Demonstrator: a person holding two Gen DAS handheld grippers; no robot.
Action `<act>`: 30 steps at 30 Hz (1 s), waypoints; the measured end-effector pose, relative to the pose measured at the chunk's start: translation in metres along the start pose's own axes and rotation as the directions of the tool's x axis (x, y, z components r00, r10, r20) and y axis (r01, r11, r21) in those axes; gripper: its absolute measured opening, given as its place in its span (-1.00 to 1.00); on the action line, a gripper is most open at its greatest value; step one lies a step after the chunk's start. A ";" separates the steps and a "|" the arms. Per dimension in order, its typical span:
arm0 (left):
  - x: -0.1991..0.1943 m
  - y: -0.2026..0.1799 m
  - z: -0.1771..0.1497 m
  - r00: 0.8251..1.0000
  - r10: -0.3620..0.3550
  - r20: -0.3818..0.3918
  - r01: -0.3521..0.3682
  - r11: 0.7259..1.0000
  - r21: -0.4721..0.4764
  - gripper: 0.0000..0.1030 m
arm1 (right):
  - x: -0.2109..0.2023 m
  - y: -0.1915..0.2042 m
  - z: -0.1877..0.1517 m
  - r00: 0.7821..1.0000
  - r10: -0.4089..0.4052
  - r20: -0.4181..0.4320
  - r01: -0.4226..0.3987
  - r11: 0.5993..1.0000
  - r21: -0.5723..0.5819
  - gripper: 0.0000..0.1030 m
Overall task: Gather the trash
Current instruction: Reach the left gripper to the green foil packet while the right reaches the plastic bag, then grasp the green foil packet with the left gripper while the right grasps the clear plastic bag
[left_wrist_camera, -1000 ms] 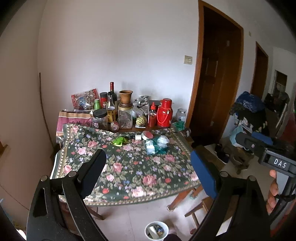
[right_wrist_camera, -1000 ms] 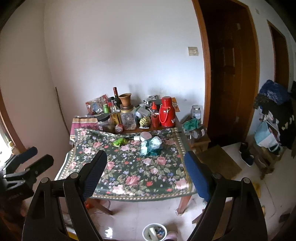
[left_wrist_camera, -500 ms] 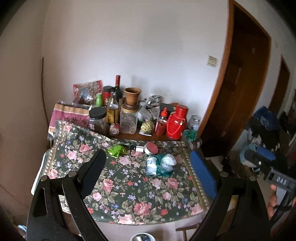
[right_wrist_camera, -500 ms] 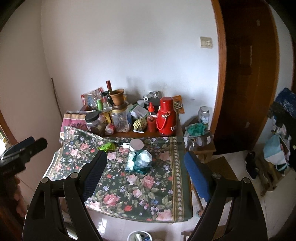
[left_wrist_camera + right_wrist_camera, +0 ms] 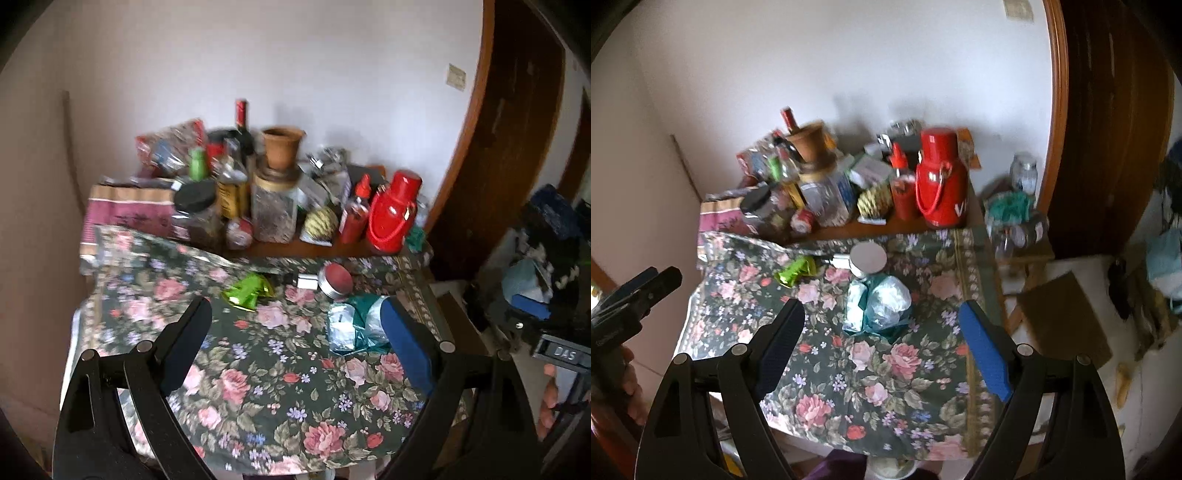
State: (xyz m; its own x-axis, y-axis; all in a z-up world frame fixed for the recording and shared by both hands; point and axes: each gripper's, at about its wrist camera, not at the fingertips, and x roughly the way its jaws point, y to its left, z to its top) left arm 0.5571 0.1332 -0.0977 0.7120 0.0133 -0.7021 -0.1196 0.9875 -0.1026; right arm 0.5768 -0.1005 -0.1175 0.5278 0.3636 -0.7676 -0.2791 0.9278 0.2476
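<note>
Both grippers hang over the near edge of a table covered with a flowered cloth (image 5: 879,373). The left gripper (image 5: 295,343) has its jaws spread wide with nothing between them, and the right gripper (image 5: 881,339) is spread just as wide and also empty.

The trash lies on the cloth in the far half of the table. A crumpled bundle of pale plastic and teal wrapping (image 5: 882,306) sits a little right of the middle; in the right wrist view it shows between the right gripper's fingers but beyond their tips, not touched. A crumpled green foil wrapper (image 5: 249,293) lies to its left, well apart from it. Between the two, farther back, are a small white box (image 5: 307,282) and a round tin (image 5: 335,280) lying tilted beside it; what the tin holds cannot be seen.

Along the far edge, against the wall, the bare wood carries a crowd of containers. A clear jar with a black lid (image 5: 197,216) on the left holds something dark. A taller clear jar with a tan lid (image 5: 275,210) is filled with brownish stuff, and a clay pot (image 5: 282,146) stands on that lid. Behind are a wine bottle (image 5: 242,129) and a green bottle (image 5: 197,164). To the right stand a red sauce bottle (image 5: 356,214) and a red flask with a handle (image 5: 393,214).
</note>
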 end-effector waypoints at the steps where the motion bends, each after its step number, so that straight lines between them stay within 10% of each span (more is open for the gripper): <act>1: 0.010 0.004 0.002 1.000 -0.017 -0.016 0.017 1.000 0.011 0.80 | 0.007 0.000 0.000 1.000 -0.006 -0.012 0.006 1.000 0.014 0.62; 23: 0.295 0.100 -0.008 0.889 -0.096 -0.447 0.186 0.969 0.163 0.79 | 0.210 -0.028 -0.022 0.930 -0.030 -0.365 0.145 0.945 0.292 0.62; 30: 0.304 0.089 -0.023 0.903 -0.028 -0.428 0.164 0.945 0.284 0.71 | 0.226 -0.023 -0.023 0.932 0.026 -0.362 0.093 0.947 0.308 0.12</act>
State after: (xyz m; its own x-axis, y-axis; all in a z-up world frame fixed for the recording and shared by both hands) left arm 0.7472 0.2216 -0.3362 0.3501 -0.0826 -0.9331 0.2002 0.9797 -0.0116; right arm 0.6839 -0.0421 -0.3102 0.1936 0.3329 -0.9229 0.0322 0.9380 0.3451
